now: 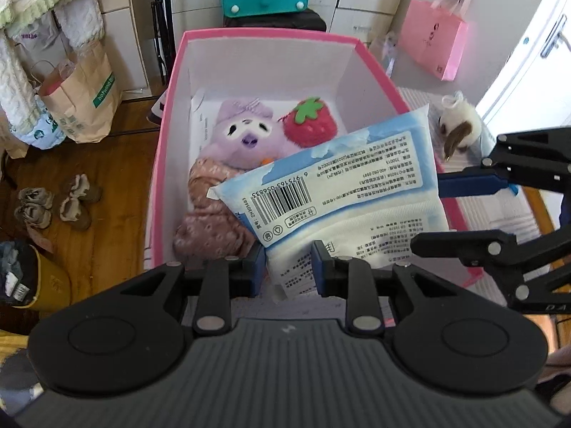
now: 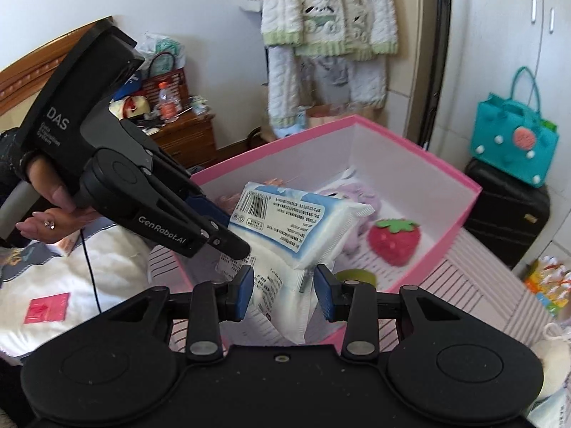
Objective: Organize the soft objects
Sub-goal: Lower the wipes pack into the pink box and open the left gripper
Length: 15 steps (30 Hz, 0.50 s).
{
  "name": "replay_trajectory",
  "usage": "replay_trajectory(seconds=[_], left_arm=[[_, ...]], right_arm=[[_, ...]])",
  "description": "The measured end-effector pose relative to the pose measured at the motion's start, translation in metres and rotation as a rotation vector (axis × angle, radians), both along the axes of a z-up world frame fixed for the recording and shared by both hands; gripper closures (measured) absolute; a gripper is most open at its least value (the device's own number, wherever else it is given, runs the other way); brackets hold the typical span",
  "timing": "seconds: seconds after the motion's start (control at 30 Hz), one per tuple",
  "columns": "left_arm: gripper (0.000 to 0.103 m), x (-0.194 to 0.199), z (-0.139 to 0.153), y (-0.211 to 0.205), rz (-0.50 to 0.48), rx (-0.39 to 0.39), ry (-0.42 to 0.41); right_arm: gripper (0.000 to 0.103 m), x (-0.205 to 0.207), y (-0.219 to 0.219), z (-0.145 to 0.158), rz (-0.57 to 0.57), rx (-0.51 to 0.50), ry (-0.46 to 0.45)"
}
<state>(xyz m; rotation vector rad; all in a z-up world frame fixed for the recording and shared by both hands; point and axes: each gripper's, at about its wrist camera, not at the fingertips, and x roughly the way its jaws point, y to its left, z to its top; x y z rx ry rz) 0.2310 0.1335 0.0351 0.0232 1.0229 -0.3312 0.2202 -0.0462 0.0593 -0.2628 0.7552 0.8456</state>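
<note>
Crinkly plastic tissue pack (image 1: 335, 192) pinched by both grippers, over pink cardboard box (image 1: 167, 135)

My right tongs (image 2: 283, 294) pinch the near edge of the white-and-blue soft pack (image 2: 303, 224). My left tongs (image 2: 228, 235) come in from the left, clamped on the same pack. Beyond it the pink box (image 2: 446, 167) holds a strawberry plush (image 2: 394, 240).
</note>
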Motion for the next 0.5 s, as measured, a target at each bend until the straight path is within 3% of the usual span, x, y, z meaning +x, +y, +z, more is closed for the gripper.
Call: replay_trajectory(seconds=[0.23, 0.4, 0.5], left_arm=[[0.075, 0.002, -0.001, 0.002, 0.000, 0.027, 0.021], [0.070, -0.007, 0.009, -0.008, -0.024, 0.076, -0.082], [0.070, -0.008, 0.014, -0.013, -0.041, 0.061, -0.083]], right_arm=[[0.059, -0.002, -0.006, -0.002, 0.019, 0.037, 0.049], [0.059, -0.001, -0.009, 0.002, 0.013, 0.041, 0.023], [0.059, 0.003, -0.012, 0.004, 0.000, 0.038, 0.023]])
